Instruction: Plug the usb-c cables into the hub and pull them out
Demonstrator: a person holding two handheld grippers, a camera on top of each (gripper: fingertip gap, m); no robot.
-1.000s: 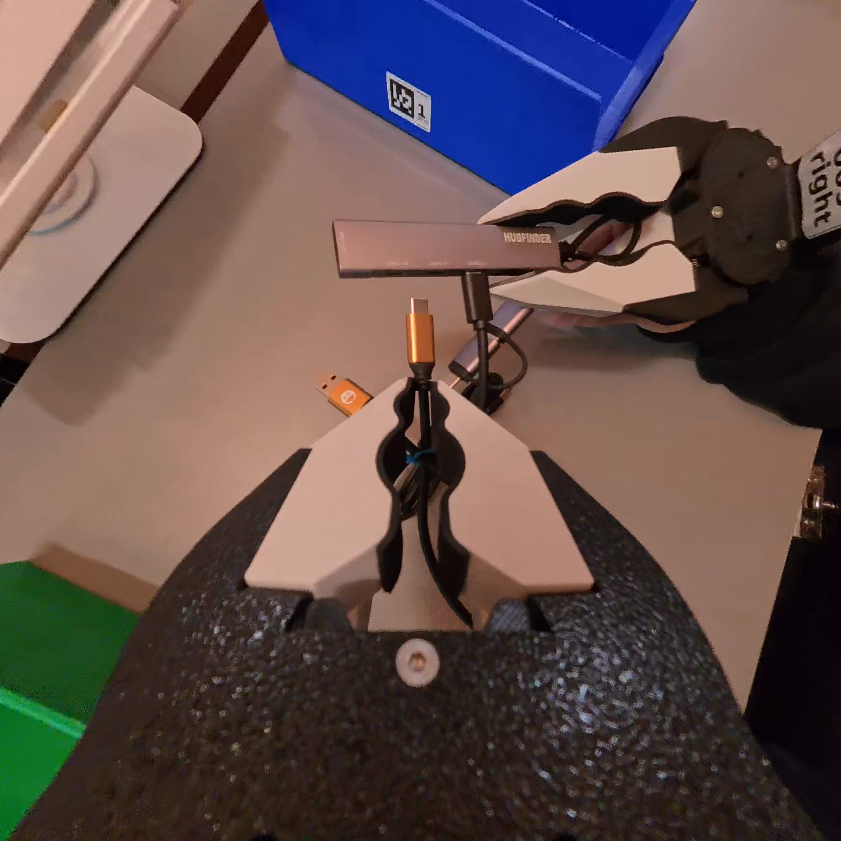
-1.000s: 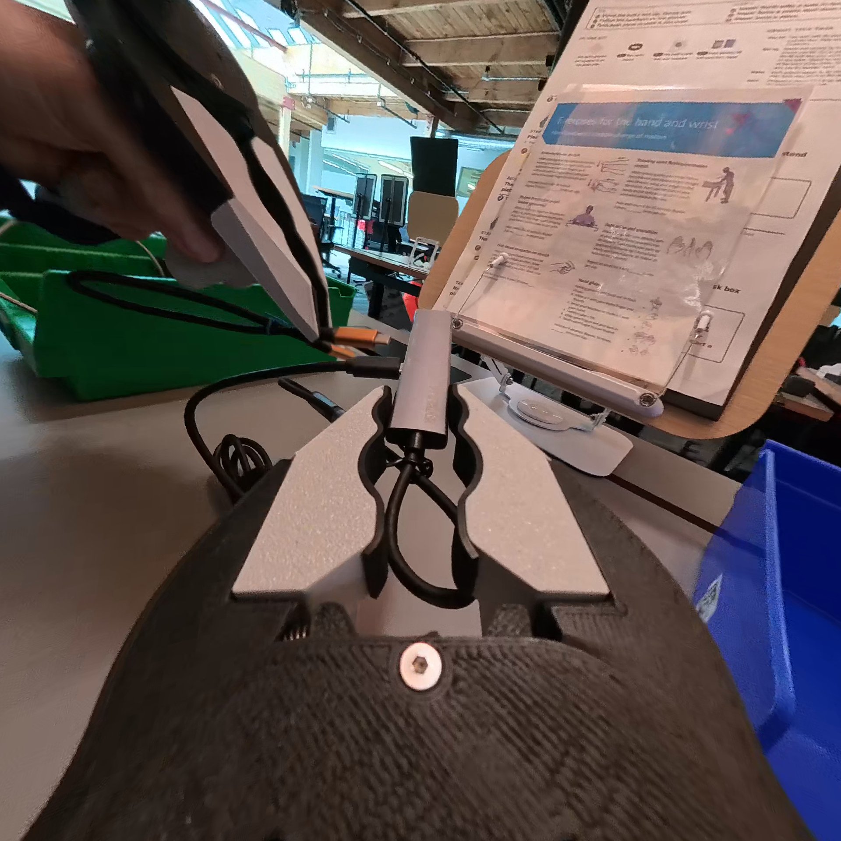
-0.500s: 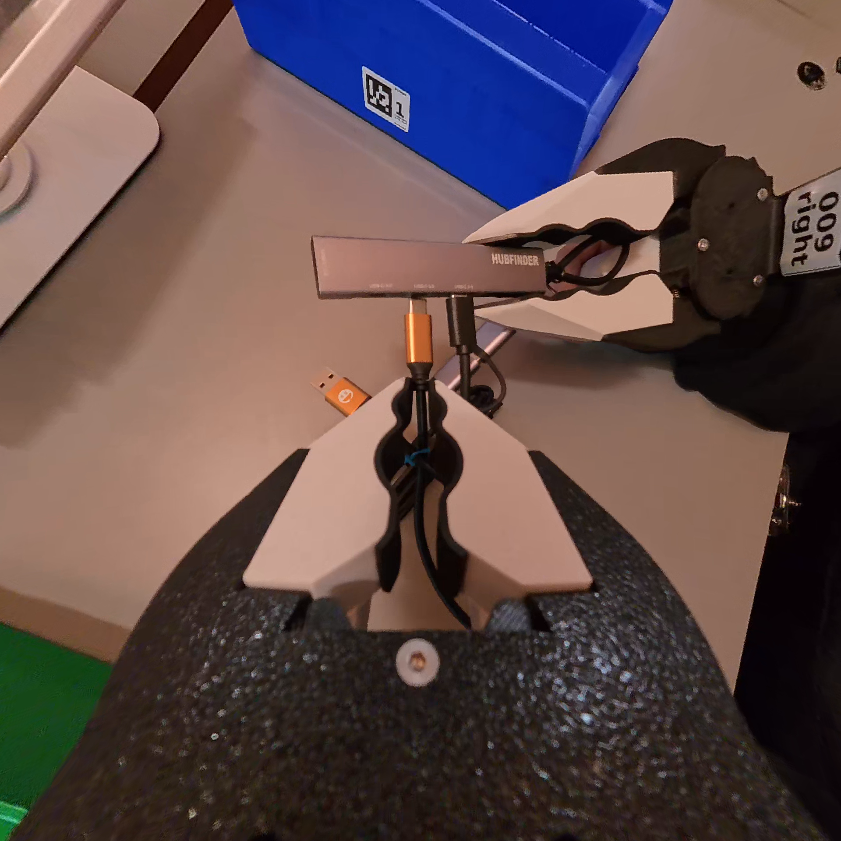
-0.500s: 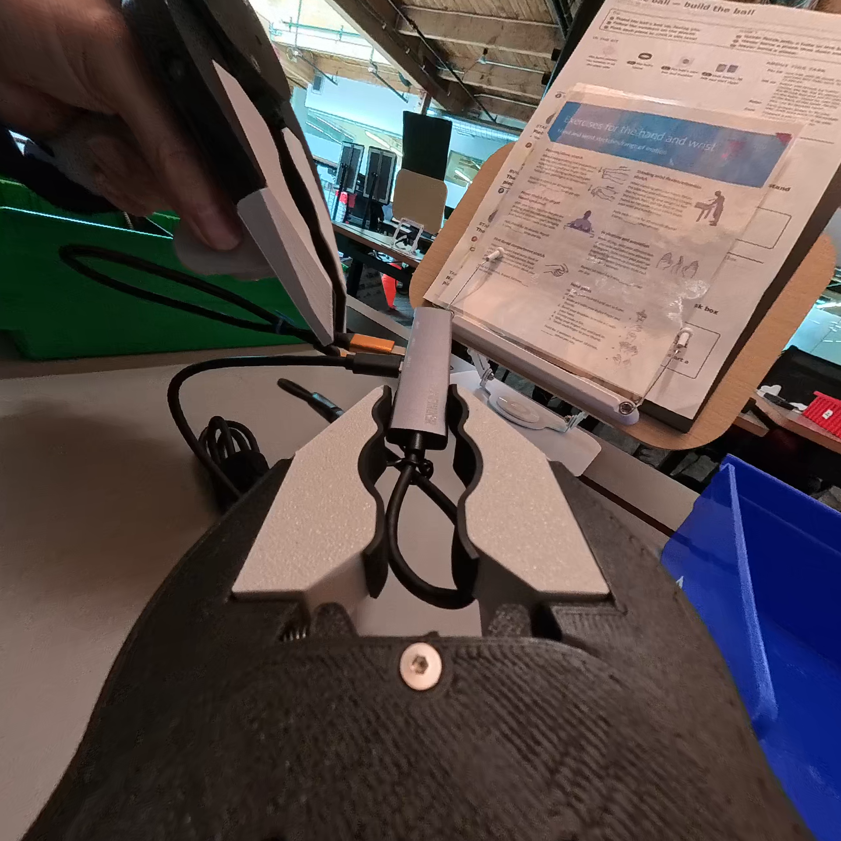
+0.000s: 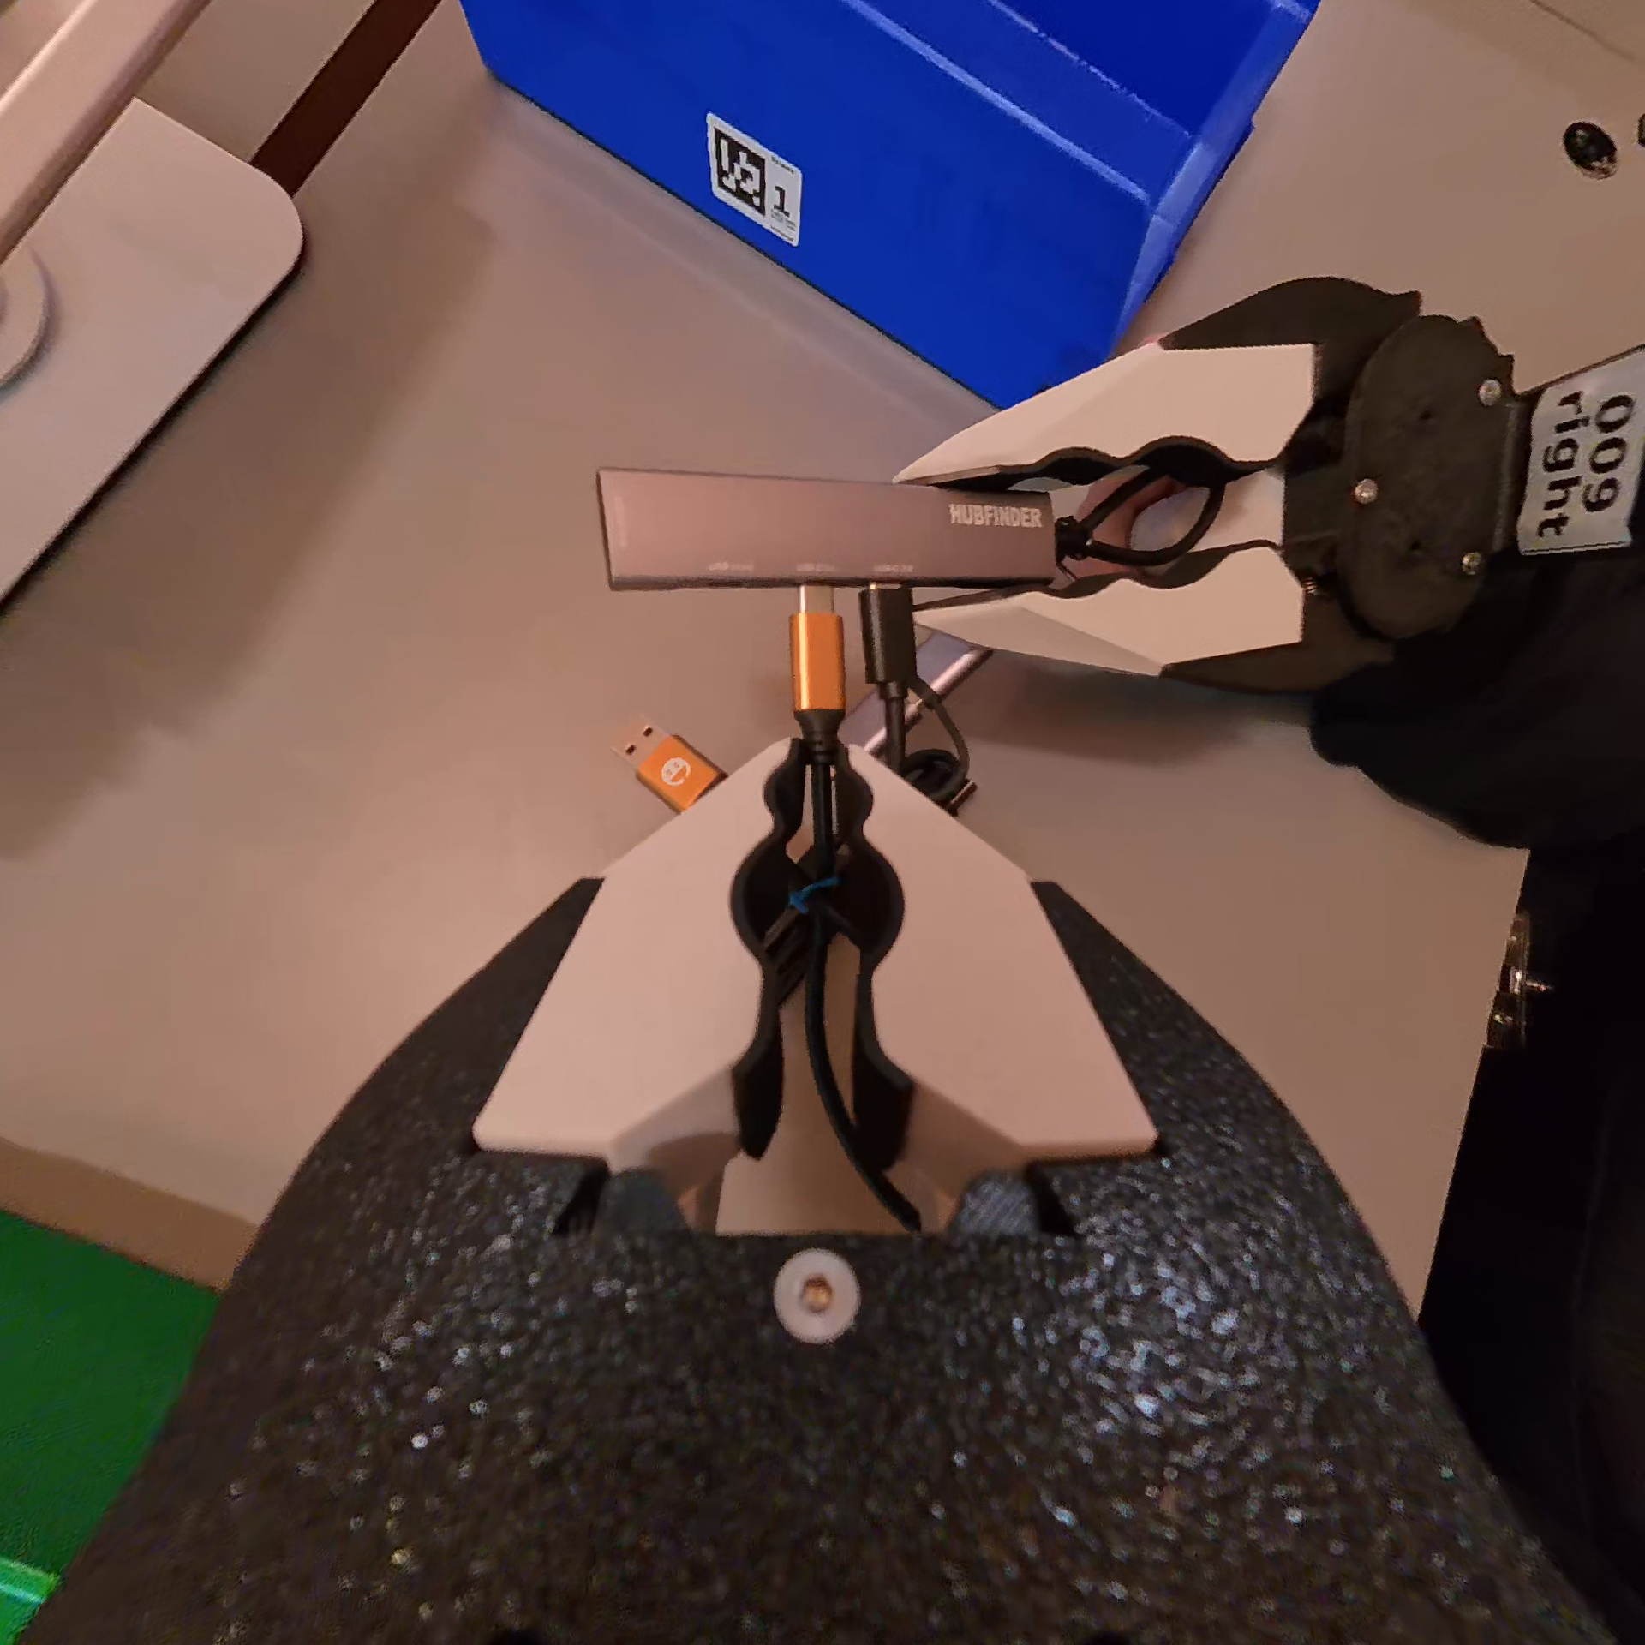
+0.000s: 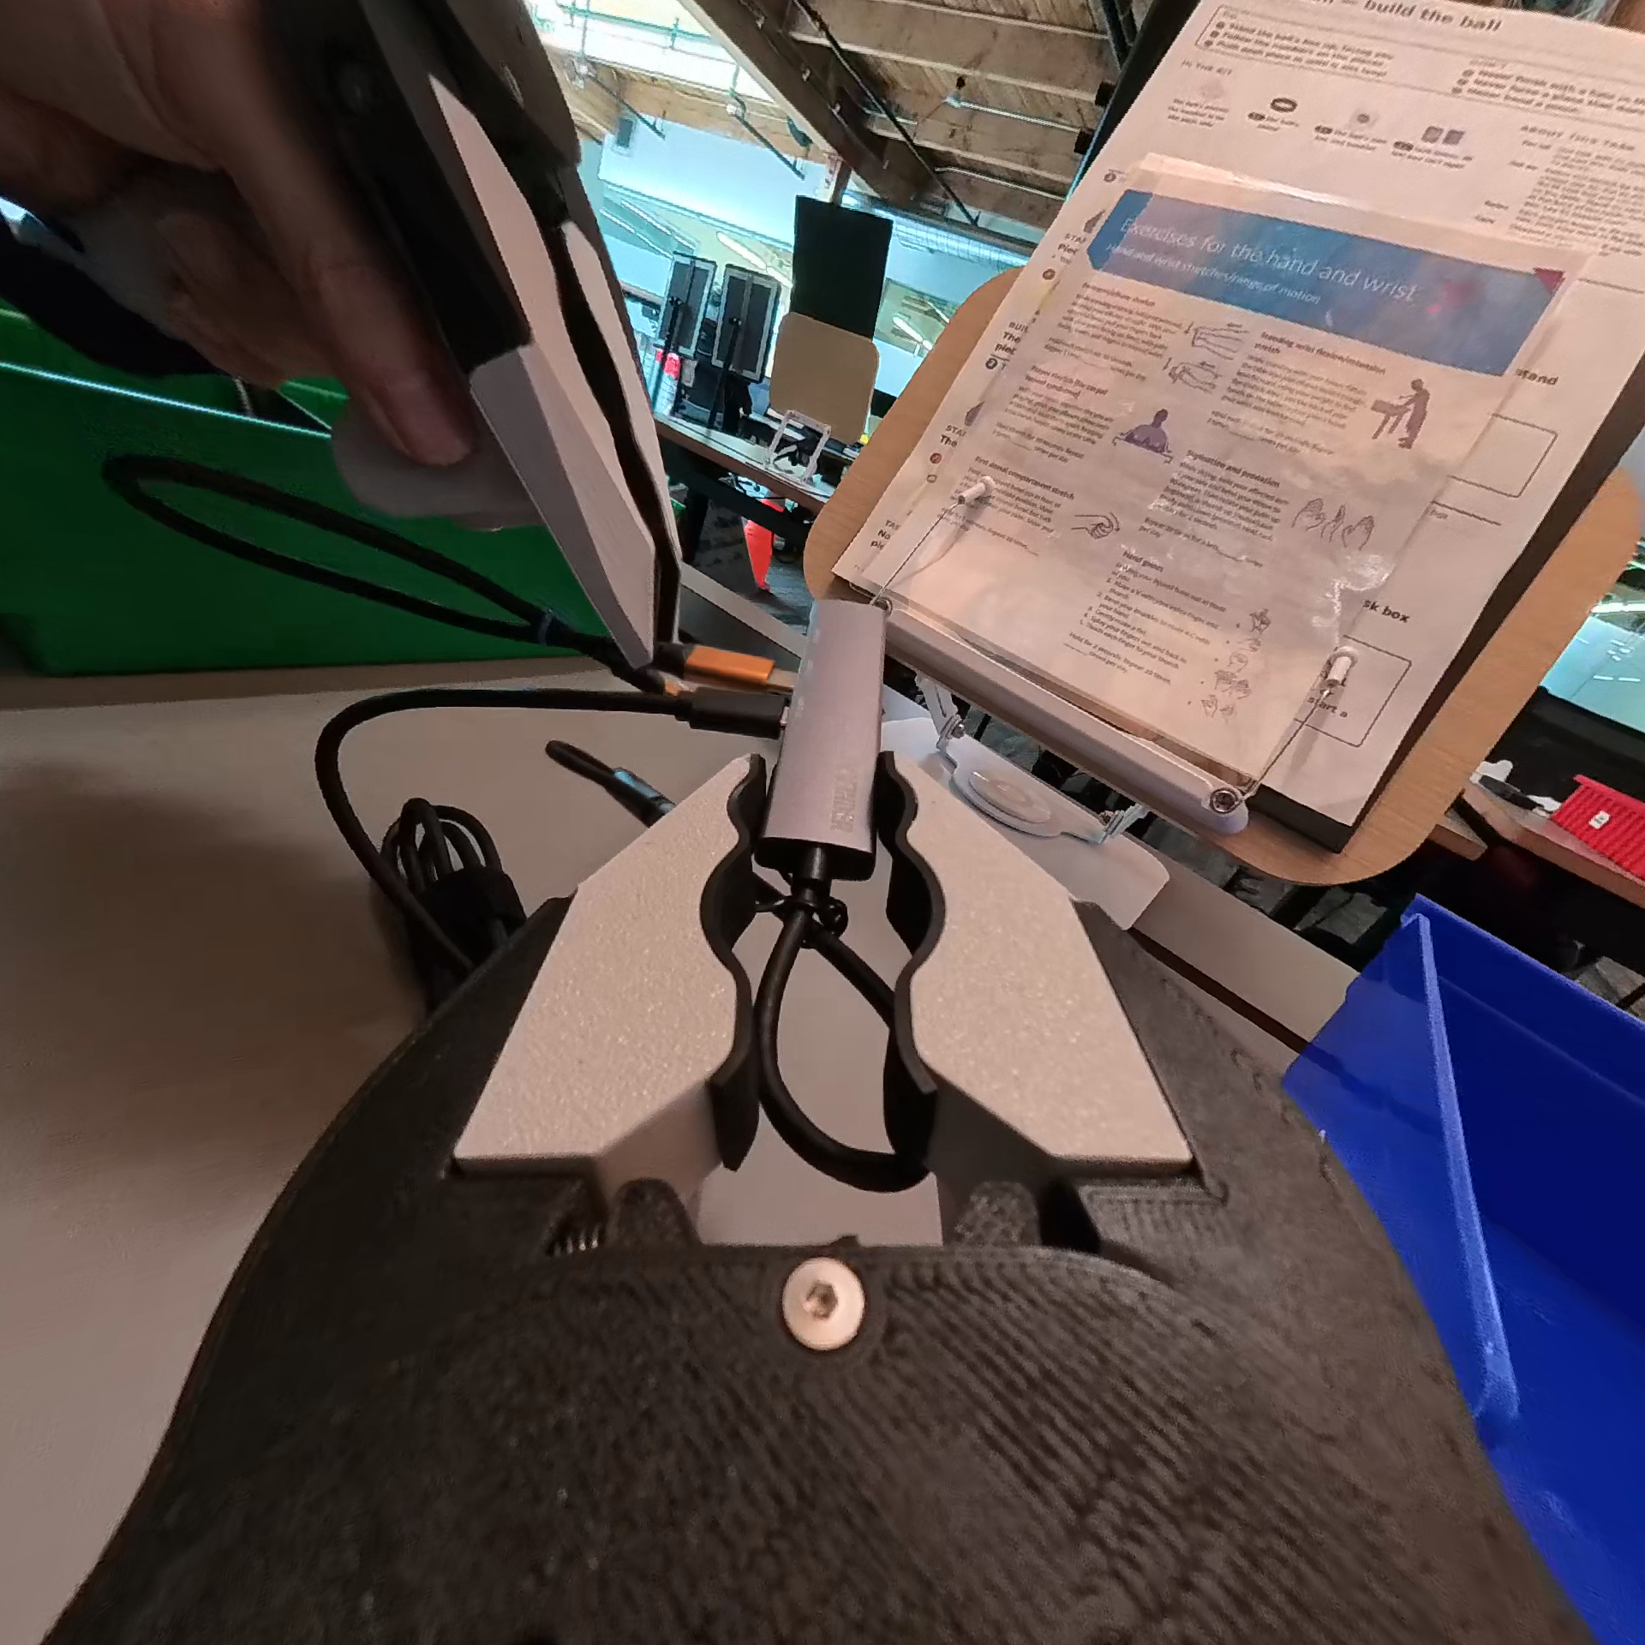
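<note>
My right gripper (image 6: pixel 819 779) is shut on the cable end of a grey hub (image 5: pixel 801 534) and holds it level above the table; the hub also shows in the right wrist view (image 6: pixel 832 712). A black usb-c plug (image 5: pixel 883 628) sits in one side port. My left gripper (image 5: pixel 817 748) is shut on the cable just behind an orange usb-c plug (image 5: pixel 815 654), whose metal tip is in the port beside the black one. In the right wrist view the orange plug (image 6: pixel 725 663) and black plug (image 6: pixel 739 712) meet the hub's left side.
A blue bin (image 5: pixel 935 160) stands behind the hub. An orange usb-a plug (image 5: pixel 668 767) lies on the table (image 5: pixel 356 579). A coiled black cable (image 6: pixel 445 877) lies at left, a green bin (image 6: pixel 222 552) behind. A document stand (image 6: pixel 1246 463) rises at right. There is about 5 cm between the tips of the two grippers.
My left gripper moved the orange plug forward from a gap below the hub until its tip entered the port. The right gripper kept holding the hub.
</note>
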